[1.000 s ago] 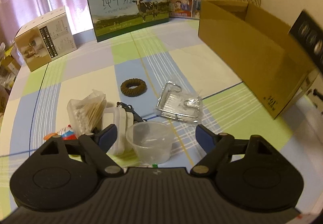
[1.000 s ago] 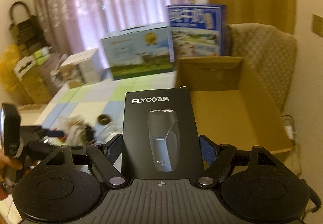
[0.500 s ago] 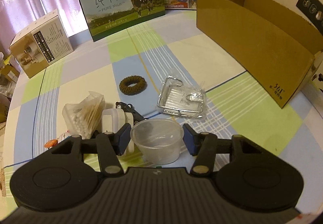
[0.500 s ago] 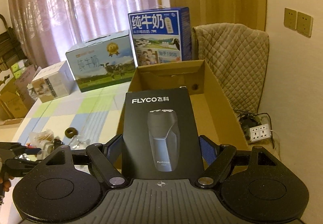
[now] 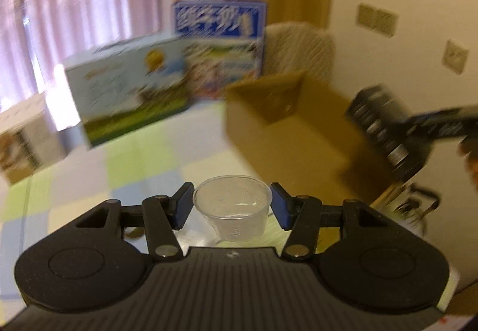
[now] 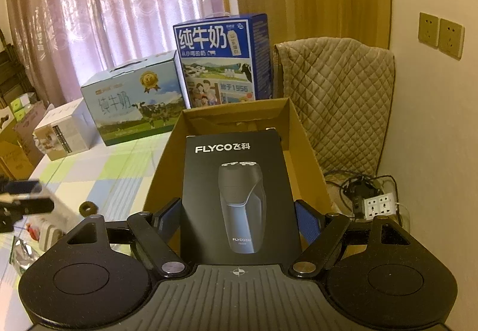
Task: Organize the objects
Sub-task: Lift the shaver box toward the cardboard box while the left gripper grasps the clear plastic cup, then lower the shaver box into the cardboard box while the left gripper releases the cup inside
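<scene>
We find the left tool point(image 5: 232, 208) clenched on a clear cup point(image 5: 233, 211); the right tool point(image 6: 239, 217) grips the shaver box point(image 6: 239, 196) over the carton point(image 6: 167, 164).

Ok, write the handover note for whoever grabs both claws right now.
Left claw: shut on the clear plastic cup, lifted off the table; view blurred.
Right claw: shut on the black FLYCO shaver box, held upright over the open cardboard box.
Done: both items picked up.
Left: lower the shaver box into the cardboard box, probably the cup next. The brown ring and other small items at the table's near end remain unsorted.
</scene>
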{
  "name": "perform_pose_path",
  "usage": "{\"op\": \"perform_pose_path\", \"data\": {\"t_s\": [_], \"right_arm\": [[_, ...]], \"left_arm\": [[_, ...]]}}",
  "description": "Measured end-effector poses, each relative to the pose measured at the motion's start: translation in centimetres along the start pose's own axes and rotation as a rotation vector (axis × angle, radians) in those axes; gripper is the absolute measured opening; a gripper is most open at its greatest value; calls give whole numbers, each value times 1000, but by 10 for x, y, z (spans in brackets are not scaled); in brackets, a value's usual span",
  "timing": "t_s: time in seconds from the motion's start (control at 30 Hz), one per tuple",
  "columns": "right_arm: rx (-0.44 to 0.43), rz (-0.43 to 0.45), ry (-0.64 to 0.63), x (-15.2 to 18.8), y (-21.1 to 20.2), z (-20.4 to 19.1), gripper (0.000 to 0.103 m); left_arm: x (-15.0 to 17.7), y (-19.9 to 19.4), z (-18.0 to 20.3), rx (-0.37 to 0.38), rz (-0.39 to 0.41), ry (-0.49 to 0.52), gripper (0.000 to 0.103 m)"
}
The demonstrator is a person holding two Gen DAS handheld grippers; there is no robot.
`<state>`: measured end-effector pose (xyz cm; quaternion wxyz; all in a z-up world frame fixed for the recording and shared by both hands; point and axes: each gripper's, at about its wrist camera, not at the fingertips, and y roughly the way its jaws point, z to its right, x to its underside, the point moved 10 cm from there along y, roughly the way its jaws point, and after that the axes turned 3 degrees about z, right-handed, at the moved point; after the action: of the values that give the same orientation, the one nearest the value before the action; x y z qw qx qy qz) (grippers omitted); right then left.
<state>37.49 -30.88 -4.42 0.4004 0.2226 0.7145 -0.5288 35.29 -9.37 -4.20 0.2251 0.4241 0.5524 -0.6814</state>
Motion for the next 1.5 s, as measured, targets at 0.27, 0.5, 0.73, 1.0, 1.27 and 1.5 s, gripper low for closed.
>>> {"op": "perform_pose_path", "data": {"t_s": [0.27,0.5,0.73,1.0,1.27,1.5], "right_arm": [[6,6,11,-10,14,23,76],[-6,-52,12,3,26,41,76],[-24,-104,-2,15,39,51,76],[-37,-147,-29,20,53,54,76],[-49,-168,-34,24,59,57,76],[-58,-172,-34,23,64,57,77]], "left_arm": [[-46,28,77,129,50,51,51],[-45,58,110,187,-7,56,51],[-28,89,122,201,-104,63,51],[-6,111,126,191,-178,71,51],[1,124,130,193,-217,72,52],[-4,121,128,190,-210,70,66]]}}
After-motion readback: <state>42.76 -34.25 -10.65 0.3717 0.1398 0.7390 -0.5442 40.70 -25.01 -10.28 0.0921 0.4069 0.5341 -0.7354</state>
